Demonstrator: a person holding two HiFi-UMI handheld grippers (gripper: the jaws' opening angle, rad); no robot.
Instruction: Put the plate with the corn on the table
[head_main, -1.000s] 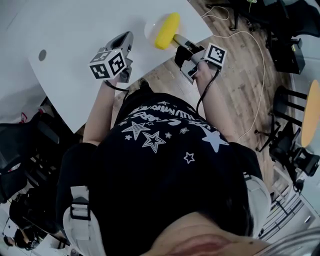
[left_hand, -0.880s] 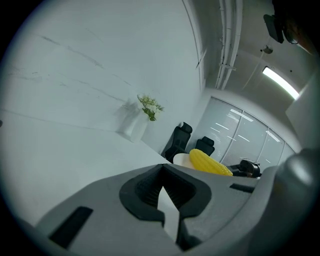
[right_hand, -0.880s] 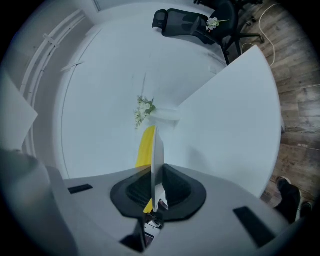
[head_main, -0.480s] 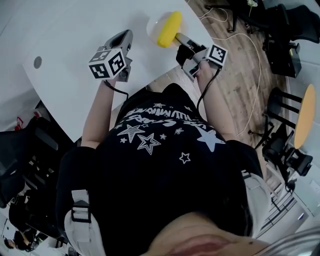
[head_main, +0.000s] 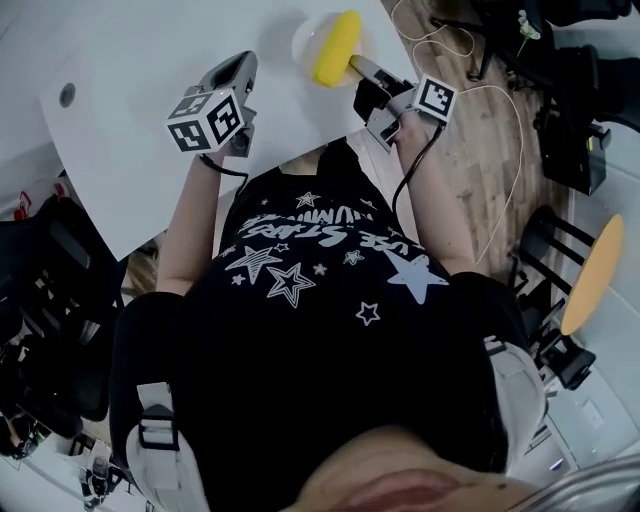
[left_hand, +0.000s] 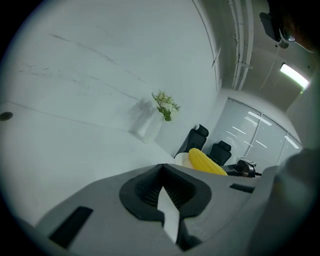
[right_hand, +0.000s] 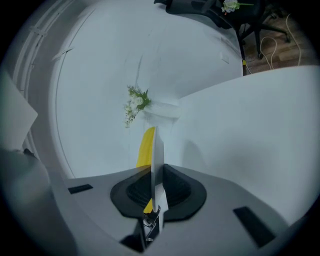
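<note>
A white plate (head_main: 303, 42) carrying a yellow corn cob (head_main: 335, 48) hovers over the near right corner of the white table (head_main: 140, 50). My right gripper (head_main: 352, 68) is shut on the plate's near rim. Seen from the right gripper view, the plate (right_hand: 158, 150) is an edge-on white sliver between the jaws of the right gripper (right_hand: 155, 167), with the corn (right_hand: 145, 147) behind it. My left gripper (head_main: 240, 66) hangs over the table to the left, shut and holding nothing. The left gripper view looks past the left gripper (left_hand: 162, 170) to the corn (left_hand: 206, 162) at its right.
A white vase with flowers (left_hand: 150, 125) stands farther back on the table, also seen as the vase (right_hand: 161, 116) ahead of the plate. The table has a small round hole (head_main: 66, 95). A cable (head_main: 500, 130) lies on the wooden floor at right, near dark chairs (head_main: 575, 130) and a round yellow stool (head_main: 590, 275).
The plate with the corn and both grippers have shifted slightly up and left in the head view, farther over the table. The grip on the plate is unchanged.
</note>
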